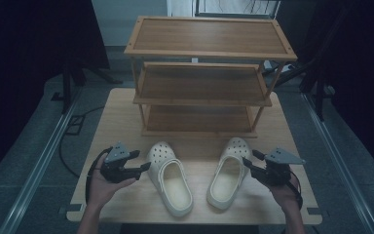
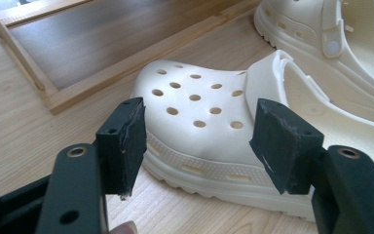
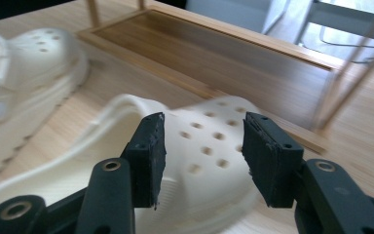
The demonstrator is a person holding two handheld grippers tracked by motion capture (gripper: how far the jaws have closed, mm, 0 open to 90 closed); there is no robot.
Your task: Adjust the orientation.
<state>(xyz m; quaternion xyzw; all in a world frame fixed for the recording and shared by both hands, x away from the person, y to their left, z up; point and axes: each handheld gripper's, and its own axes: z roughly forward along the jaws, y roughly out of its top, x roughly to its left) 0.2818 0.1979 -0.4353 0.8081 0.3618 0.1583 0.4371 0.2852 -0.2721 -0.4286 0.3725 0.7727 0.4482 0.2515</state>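
Clogs between two wide-open tools, left tool and right tool, neither touching.

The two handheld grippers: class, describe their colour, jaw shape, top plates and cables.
Both the left gripper and right gripper are black, each with two blocky, flat-faced jaws on screw-fastened arms. A grey three-cornered plate tops each, and a black cable trails from each. Forearms are bare; no sleeves visible.

Dim room, grey floor with a metal rail, dark curtains either side — pale wall behind
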